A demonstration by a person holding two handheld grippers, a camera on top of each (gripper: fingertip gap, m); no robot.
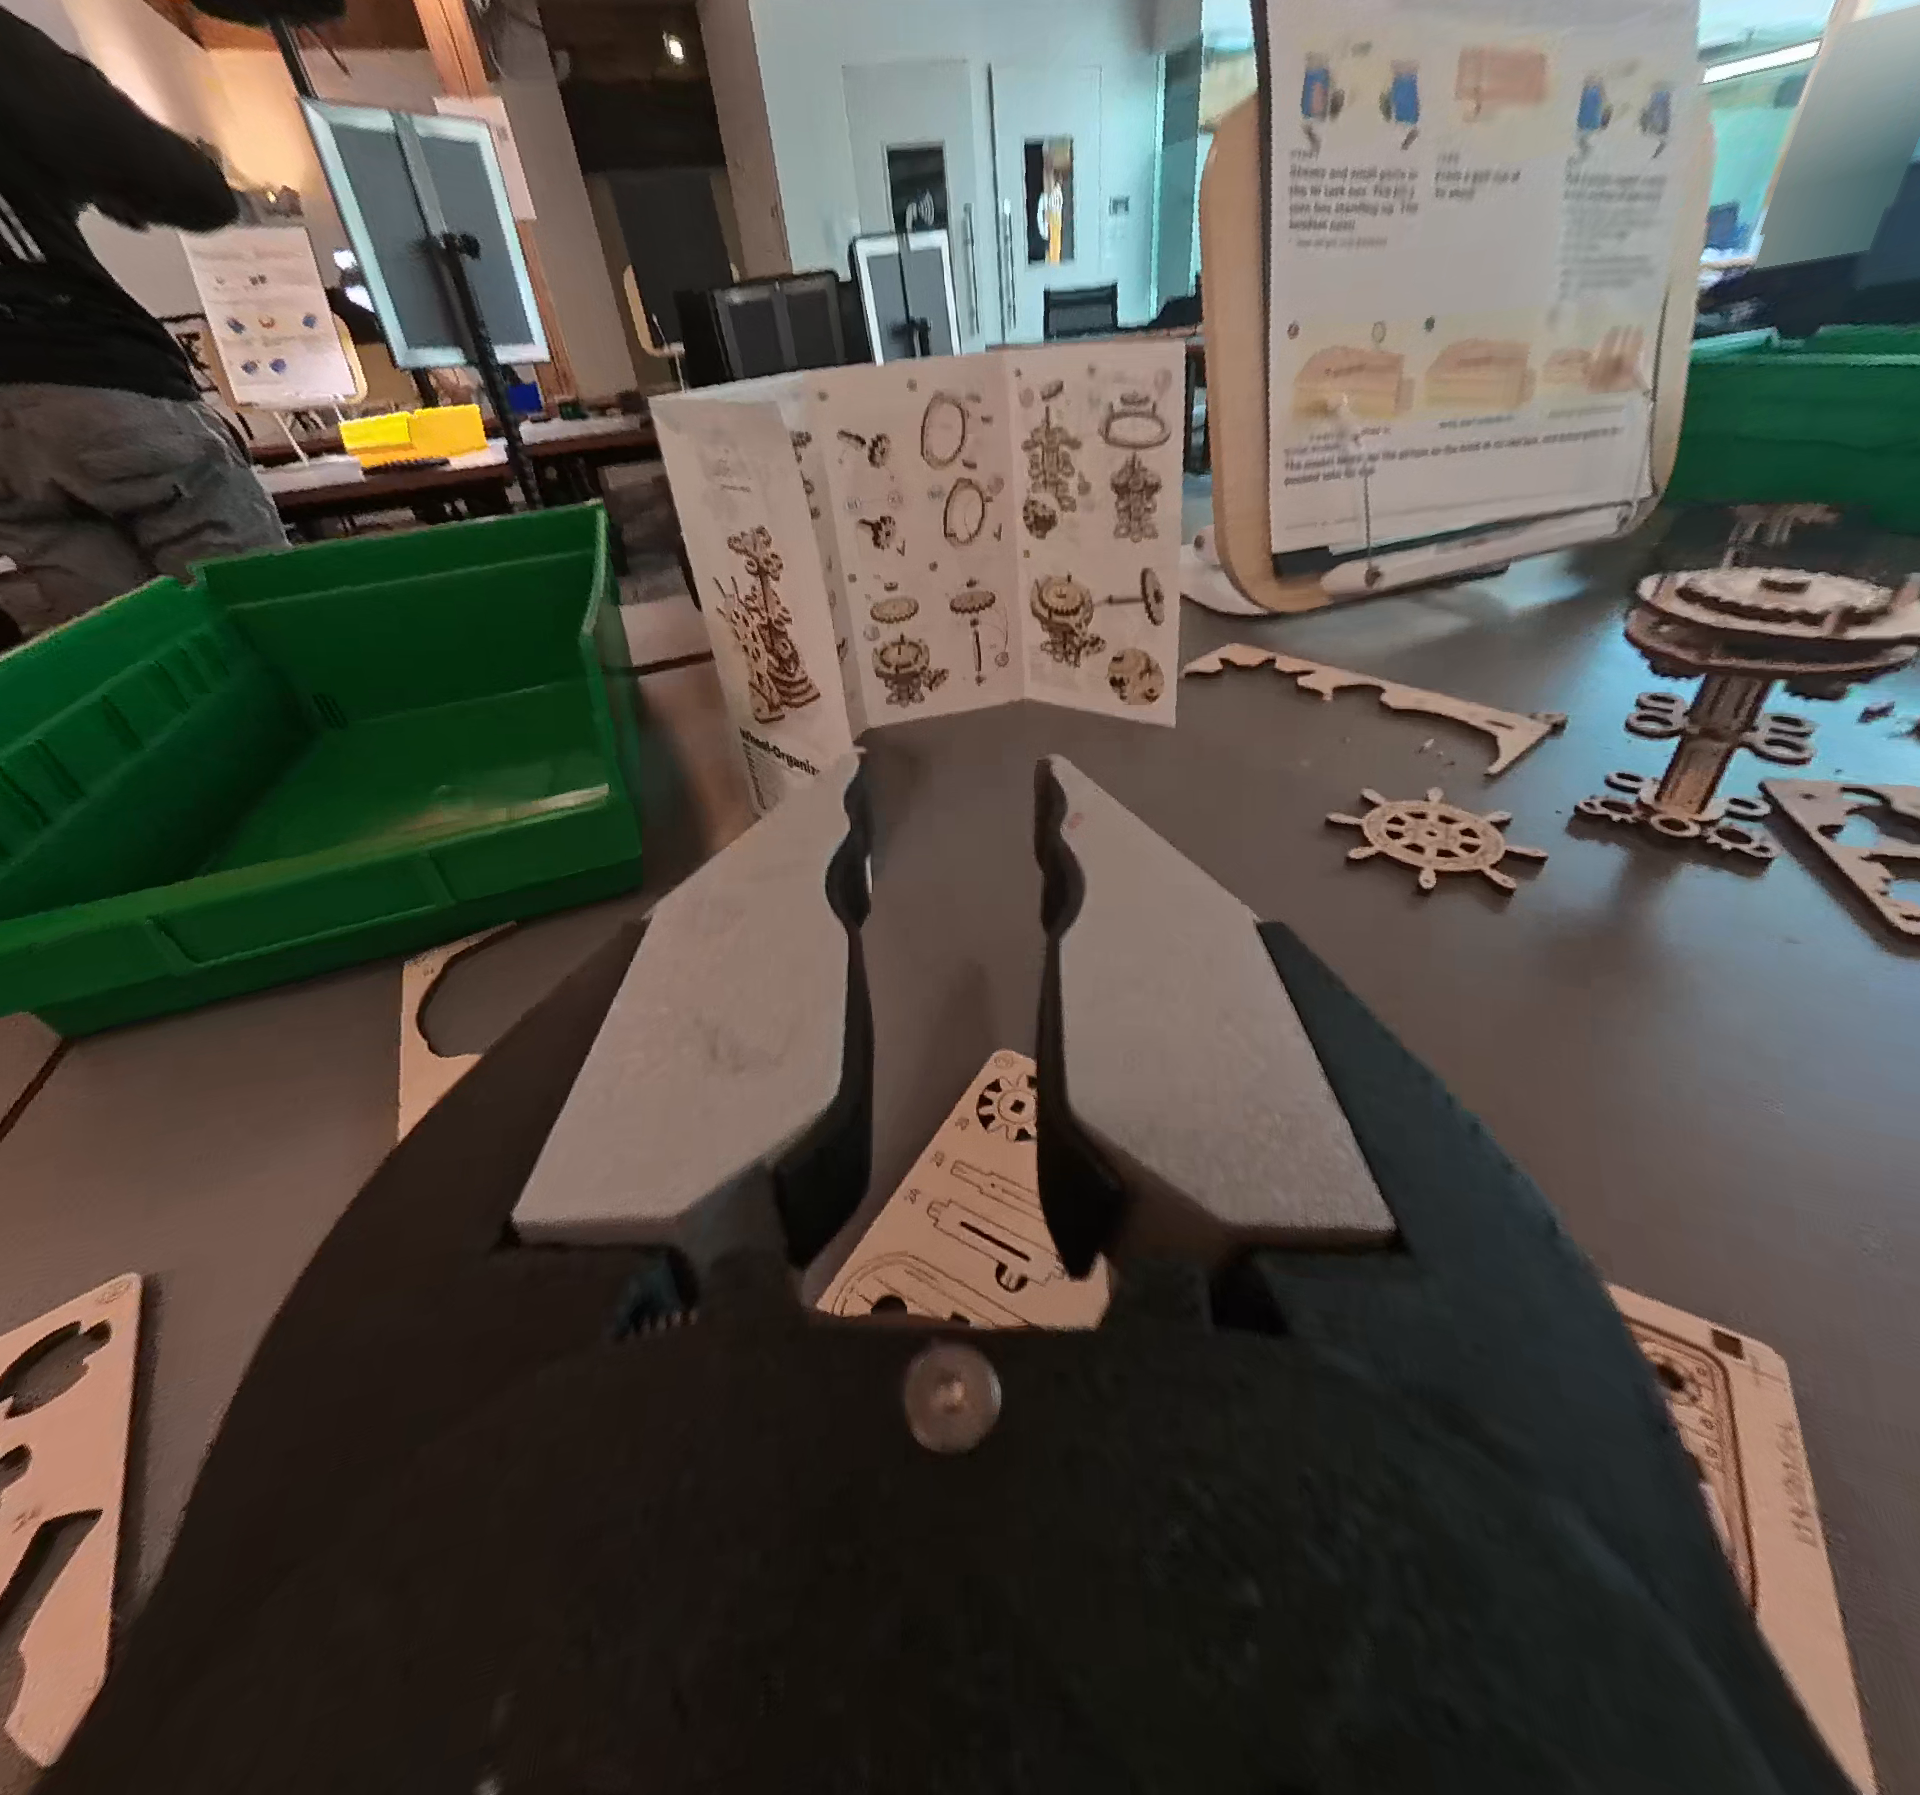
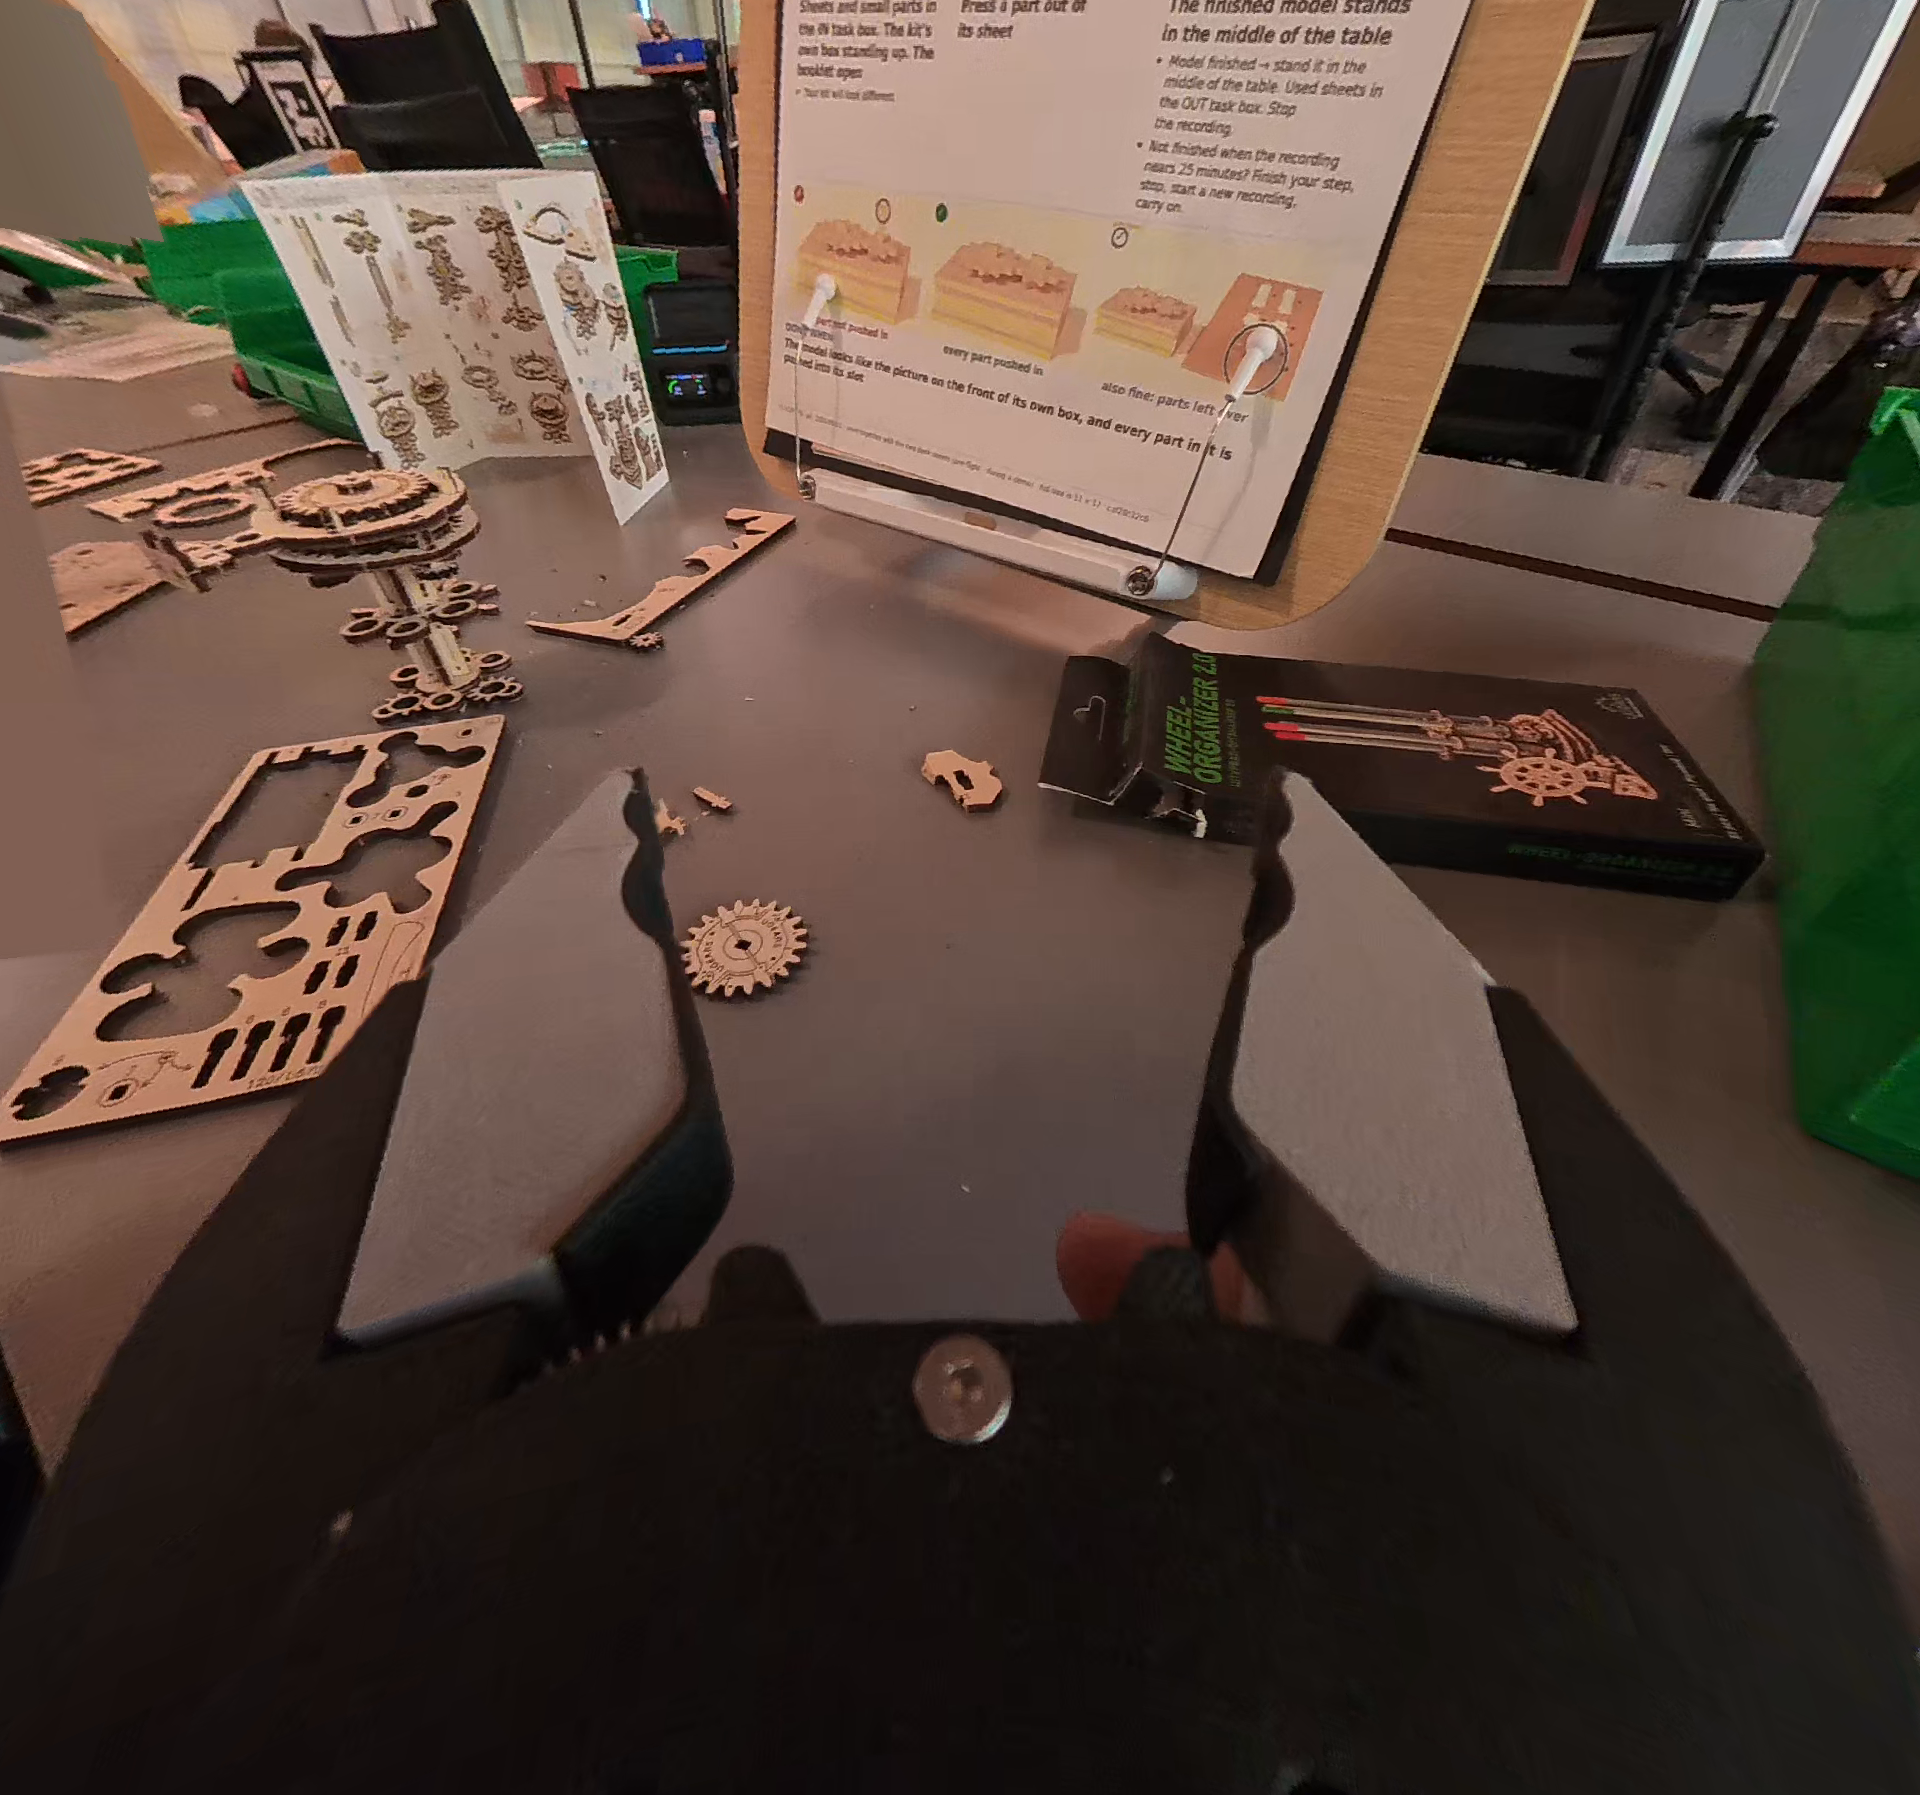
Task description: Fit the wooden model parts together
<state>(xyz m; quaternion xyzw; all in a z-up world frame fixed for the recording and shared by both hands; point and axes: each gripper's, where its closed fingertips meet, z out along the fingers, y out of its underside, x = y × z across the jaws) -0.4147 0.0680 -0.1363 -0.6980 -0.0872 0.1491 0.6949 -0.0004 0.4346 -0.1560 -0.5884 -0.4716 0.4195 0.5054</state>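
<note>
Pale laser-cut wooden gear (image 2: 745,946); glossy green plastic bin (image 1: 312,706); smooth matt grey table (image 2: 987,1070).

Left tongs (image 1: 951,789): black textured body, grey faceted fingers with wavy black inner pads, silver screw centred; right tongs (image 2: 956,810) alike.

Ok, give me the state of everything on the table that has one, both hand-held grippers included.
Left hand-held gripper: open narrowly, empty.
Right hand-held gripper: open wide, empty.
Green plastic bin: empty.
Folded paper instruction booklet: unfolded, standing.
Black cardboard kit box: lying flat, end flap open.
Partly built wooden model: lying on its side.
Small wooden gear: loose, flat.
</note>
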